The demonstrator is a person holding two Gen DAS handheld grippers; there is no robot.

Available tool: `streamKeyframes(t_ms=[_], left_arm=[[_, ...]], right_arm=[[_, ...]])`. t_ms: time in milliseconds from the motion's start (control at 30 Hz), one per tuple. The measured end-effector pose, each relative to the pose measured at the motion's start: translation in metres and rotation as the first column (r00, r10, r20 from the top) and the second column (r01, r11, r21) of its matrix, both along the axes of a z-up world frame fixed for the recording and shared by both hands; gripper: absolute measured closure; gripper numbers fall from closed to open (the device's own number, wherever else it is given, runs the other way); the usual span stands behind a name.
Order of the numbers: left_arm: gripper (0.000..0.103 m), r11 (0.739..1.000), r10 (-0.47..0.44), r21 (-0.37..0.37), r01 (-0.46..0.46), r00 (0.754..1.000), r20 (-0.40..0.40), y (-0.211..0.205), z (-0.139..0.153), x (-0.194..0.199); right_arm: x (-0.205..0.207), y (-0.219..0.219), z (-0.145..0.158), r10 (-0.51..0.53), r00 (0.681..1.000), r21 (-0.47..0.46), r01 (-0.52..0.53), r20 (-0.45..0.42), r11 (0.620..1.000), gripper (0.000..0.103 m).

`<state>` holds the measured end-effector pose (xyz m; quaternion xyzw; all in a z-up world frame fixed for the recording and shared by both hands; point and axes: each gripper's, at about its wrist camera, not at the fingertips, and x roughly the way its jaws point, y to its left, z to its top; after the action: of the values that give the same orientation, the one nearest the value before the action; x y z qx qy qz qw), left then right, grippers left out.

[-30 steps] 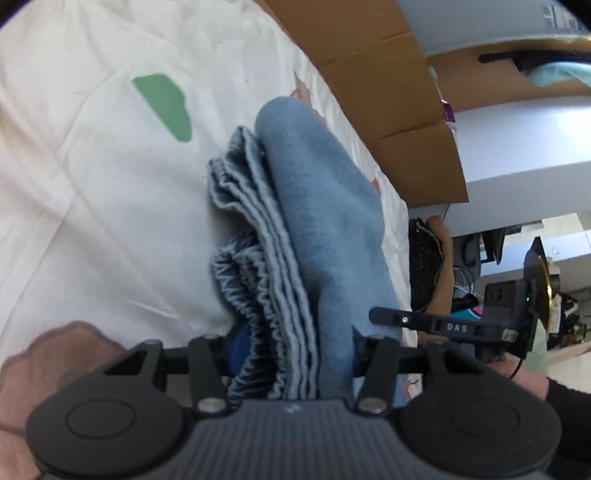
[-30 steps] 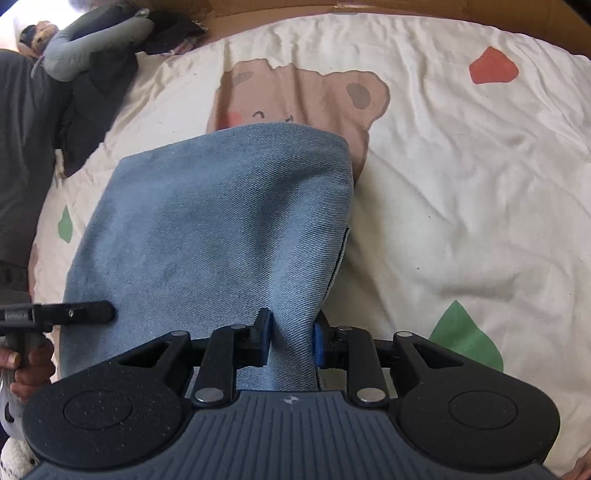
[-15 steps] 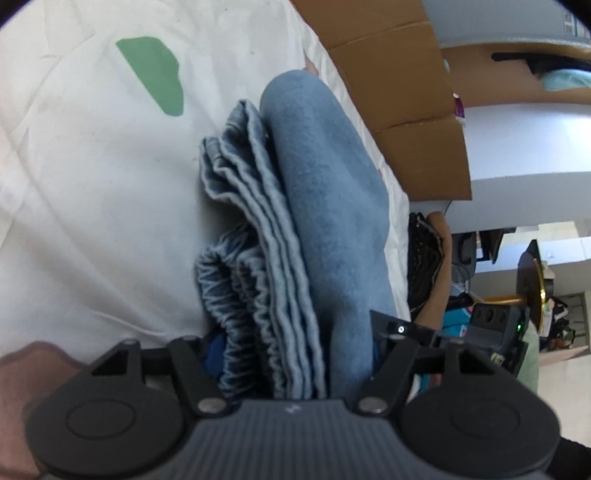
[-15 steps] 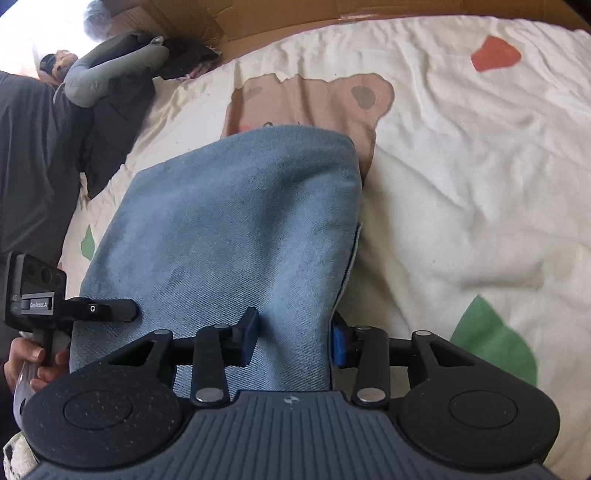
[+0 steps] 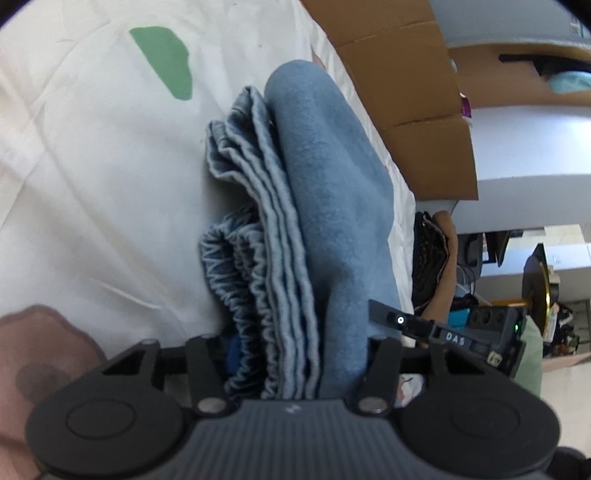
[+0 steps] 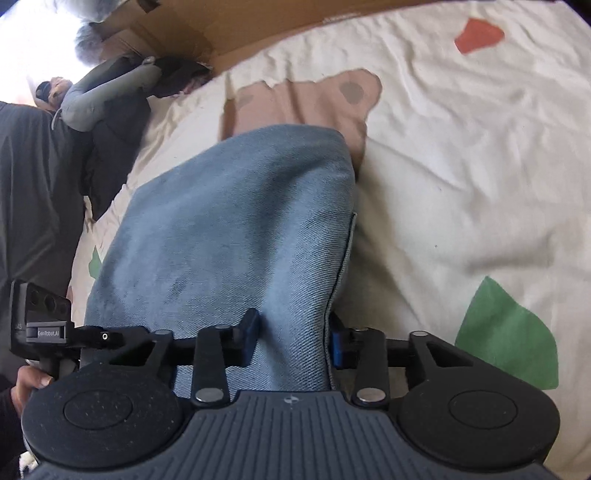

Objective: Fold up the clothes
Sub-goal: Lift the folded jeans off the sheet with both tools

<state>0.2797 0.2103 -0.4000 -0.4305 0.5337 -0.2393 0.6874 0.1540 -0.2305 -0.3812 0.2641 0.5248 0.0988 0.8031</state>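
A bed is covered by a cream sheet (image 6: 461, 177) printed with a brown bear (image 6: 310, 99), green patches (image 6: 509, 332) and a red patch (image 6: 478, 35). Cardboard (image 5: 402, 74) is seen along the bed's far edge. Dark and grey clothes (image 6: 107, 110) are piled at the sheet's upper left corner in the right wrist view.

A folded blue garment (image 6: 229, 236) is lying on the sheet, partly over the bear. In the left wrist view its stacked layers and a gathered elastic waistband (image 5: 240, 280) are shown edge-on.

The left claw (image 5: 295, 354) is spread wide, with the garment's thick folded end filling the gap between its fingers. The right claw (image 6: 291, 336) is set part-way apart around another edge of the same garment, the blue pads (image 6: 338, 343) lying against the cloth. A hand (image 6: 27, 380) is seen on the left claw's handle.
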Motion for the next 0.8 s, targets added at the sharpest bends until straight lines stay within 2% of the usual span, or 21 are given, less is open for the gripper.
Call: streamKeyframes(t_ms=[133,333,533,800], left_arm=[[0.059,1.0,0.005,0.022,-0.005,1.0,0.013,-0.002,0.01,-0.003],[0.06,0.998,0.024,0.057,-0.025,0.999,0.023,-0.003,0.03,-0.007],[0.06,0.998,0.035,0.056,-0.037,0.999,0.02,0.001,0.052,-0.009],[0.06,0.997,0.036,0.068,-0.039,0.998,0.042,0.006,0.091,-0.002]], right_arm=[[-0.003,0.002,0.01,-0.006,1.0,0.0,0.006,0.026,1.0,0.083],[-0.002,0.007,0.029,0.014,0.999,-0.027,-0.013,0.049,1.0,0.084],[0.002,0.011,0.057,0.021,0.999,-0.04,-0.019,0.044,0.999,0.084],[0.005,0.009,0.096,0.031,0.996,-0.042,-0.027,0.08,0.999,0.084]])
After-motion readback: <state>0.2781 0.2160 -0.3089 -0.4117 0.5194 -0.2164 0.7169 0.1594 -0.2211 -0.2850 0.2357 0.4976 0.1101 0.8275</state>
